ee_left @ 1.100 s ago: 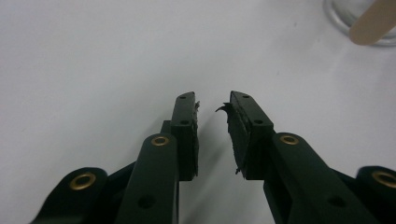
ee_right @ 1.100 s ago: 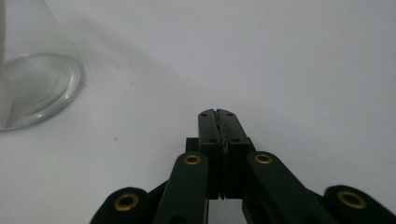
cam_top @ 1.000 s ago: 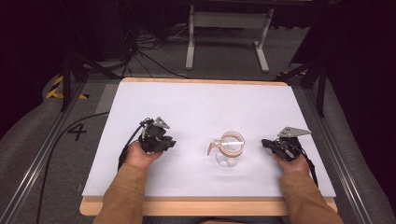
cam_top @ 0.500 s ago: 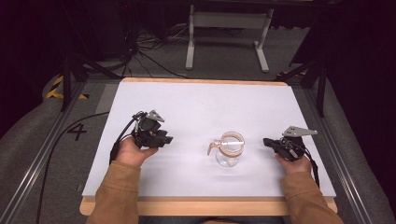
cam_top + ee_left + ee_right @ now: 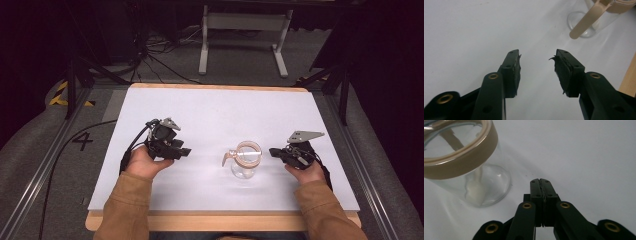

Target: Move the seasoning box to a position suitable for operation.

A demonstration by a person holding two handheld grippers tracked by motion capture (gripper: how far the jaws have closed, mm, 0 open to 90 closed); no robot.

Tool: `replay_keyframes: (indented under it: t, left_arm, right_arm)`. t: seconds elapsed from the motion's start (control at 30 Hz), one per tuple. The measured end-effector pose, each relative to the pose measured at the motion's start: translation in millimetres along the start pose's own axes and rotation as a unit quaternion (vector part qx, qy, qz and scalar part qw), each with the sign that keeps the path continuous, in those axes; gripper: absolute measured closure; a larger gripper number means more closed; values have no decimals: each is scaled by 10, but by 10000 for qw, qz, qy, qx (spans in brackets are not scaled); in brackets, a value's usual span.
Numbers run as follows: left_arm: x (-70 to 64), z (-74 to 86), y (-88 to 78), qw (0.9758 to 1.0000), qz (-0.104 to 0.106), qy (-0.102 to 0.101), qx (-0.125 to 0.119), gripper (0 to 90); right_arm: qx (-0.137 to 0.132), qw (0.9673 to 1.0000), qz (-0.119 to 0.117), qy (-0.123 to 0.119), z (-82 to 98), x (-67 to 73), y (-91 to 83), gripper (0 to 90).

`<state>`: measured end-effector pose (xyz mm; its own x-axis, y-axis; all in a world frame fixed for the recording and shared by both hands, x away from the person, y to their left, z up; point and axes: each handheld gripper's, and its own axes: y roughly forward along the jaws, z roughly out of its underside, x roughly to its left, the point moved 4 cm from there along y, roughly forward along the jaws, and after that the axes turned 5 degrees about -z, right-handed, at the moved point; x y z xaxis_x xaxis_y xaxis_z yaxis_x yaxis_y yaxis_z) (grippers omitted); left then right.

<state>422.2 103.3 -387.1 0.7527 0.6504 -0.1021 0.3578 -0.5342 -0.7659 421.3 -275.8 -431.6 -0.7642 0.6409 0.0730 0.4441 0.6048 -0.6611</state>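
Table (image 5: pixel 210 115) bare but for glass jar (image 5: pixel 246 161), right of centre in the high view. Left gripper (image 5: pixel 537 66) parted wide, empty, aimed at its handle (image 5: pixel 586 22). Right gripper (image 5: pixel 540 185) pinched closed, empty, just beside jar. Best approached slowly, squarely around handle.

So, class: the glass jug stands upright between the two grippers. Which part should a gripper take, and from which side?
Probably the handle of the jug. It is a thin tan strip sticking out toward the open left gripper, so come from that side. The round glass body looks too wide and slippery; the right gripper is shut.
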Motion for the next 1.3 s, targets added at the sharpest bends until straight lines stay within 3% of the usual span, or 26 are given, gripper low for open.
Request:
replay_keyframes:
  t: [0.23,0.37,0.53,0.77,0.83,1.0,1.13,1.23,1.3]
  left_arm:
    - [-41,-17,5,9999,85,83,21,572]
    - [-74,-22,12,9998,50,212,-22,670]
    - [-81,-25,6,9997,58,219,-59,685]
    - [-97,-33,30,9996,72,275,-17,684]
    - [-99,-40,33,9995,95,294,-35,675]
    - [-106,-42,35,9995,143,274,-31,676]
    - [-113,-30,90,9993,266,238,89,702]
    - [-103,9,190,9978,420,274,443,744]
    - [-106,7,212,9974,458,318,447,759]
  right_arm:
    - [156,9998,-79,-77,-46,84,160,896]
    - [242,9996,-121,-119,-112,138,288,896]
    - [324,9991,-144,-218,-136,221,371,897]
    - [332,9991,-228,-109,-131,228,366,898]
    - [338,9986,-381,-117,-128,258,374,898]
    - [426,9984,-344,-144,-125,319,369,898]
    - [501,9980,-374,-136,-105,387,342,898]
    - [588,9972,-415,-212,-84,483,317,898]
    - [624,9968,-436,-237,-80,508,311,898]
